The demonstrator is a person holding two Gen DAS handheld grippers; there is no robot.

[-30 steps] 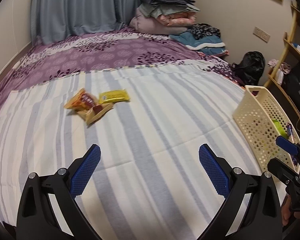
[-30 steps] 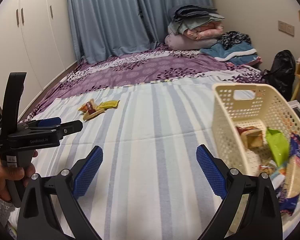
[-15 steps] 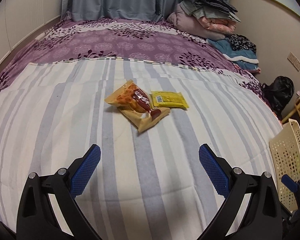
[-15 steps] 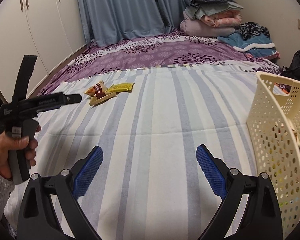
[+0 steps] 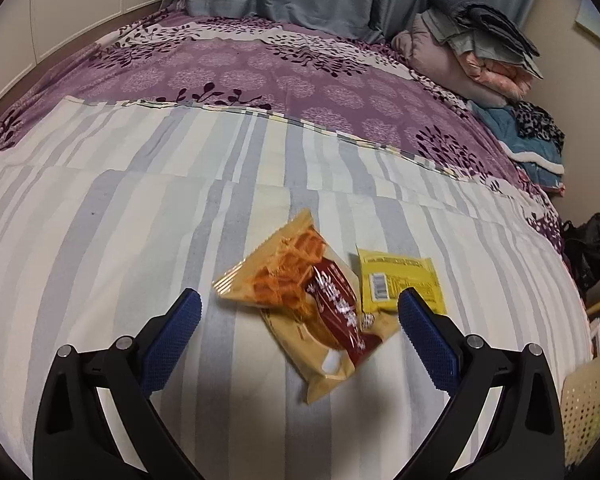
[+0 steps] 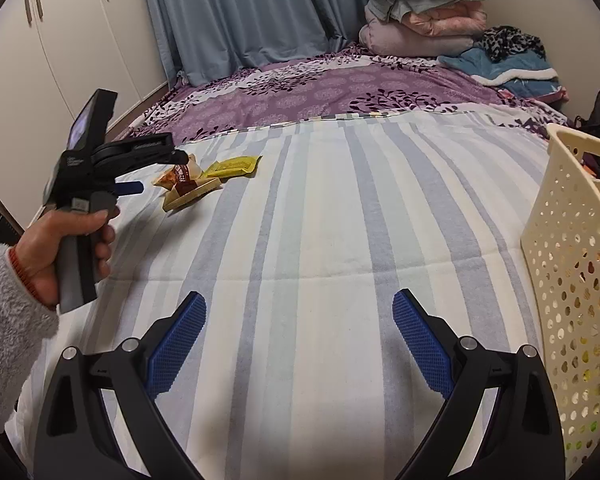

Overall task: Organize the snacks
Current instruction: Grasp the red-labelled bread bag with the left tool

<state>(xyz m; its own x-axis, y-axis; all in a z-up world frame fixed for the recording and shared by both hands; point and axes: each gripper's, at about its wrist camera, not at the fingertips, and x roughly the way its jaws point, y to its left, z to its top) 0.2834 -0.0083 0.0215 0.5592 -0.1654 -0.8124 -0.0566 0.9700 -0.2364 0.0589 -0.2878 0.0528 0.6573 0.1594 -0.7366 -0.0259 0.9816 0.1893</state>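
An orange snack bag (image 5: 284, 276) lies on the striped bedspread, overlapping a tan and dark red packet (image 5: 336, 332). A yellow packet (image 5: 400, 280) lies flat just right of them. My left gripper (image 5: 300, 308) is open, its blue pads on either side of the pile and just above it. In the right wrist view the same snacks (image 6: 188, 188) lie at the left, with the left gripper (image 6: 152, 172) over them. My right gripper (image 6: 300, 312) is open and empty above the bedspread, left of the cream perforated basket (image 6: 572, 248).
A purple floral quilt (image 5: 260, 76) covers the far half of the bed. Folded bedding (image 6: 424, 12) and a blue blanket (image 6: 512, 64) are stacked at the far right. A black bag (image 5: 592, 244) sits beyond the bed's right edge. White wardrobes (image 6: 40, 52) stand at the left.
My left gripper has moved forward to the snack pile, which now lies between its open pads. My right gripper has drawn back left from the basket, staying open.
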